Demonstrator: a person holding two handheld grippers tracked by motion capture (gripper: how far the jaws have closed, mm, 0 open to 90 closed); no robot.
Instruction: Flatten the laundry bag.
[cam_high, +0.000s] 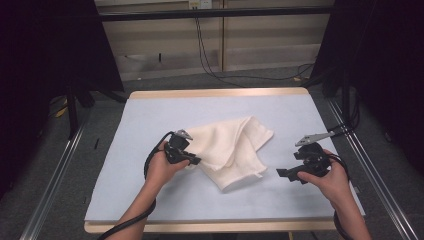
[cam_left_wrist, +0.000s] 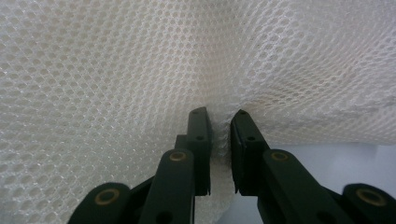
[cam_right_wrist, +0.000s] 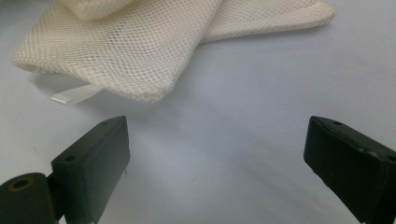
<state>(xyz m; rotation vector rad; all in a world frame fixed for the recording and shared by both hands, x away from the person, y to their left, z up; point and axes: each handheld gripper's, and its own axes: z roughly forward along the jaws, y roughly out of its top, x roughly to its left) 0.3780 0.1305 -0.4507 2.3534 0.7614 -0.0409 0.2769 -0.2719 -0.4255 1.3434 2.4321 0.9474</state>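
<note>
White mesh bag (cam_high: 231, 150) lies crumpled mid-surface (cam_high: 150, 200), its long axis running 7 to 1 o'clock, its 9 o'clock edge pinched by the left tongs (cam_high: 194, 161), while the right tongs (cam_high: 286, 173) gape empty at 3 o'clock.

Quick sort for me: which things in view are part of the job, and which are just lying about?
In the job:
- cream mesh fabric bag, crumpled on the pale blue table mat
- left gripper, pinching the mesh
- right gripper, jaws wide apart, short of the bag

Lying about:
- black cables on the grey floor beyond the table
</note>
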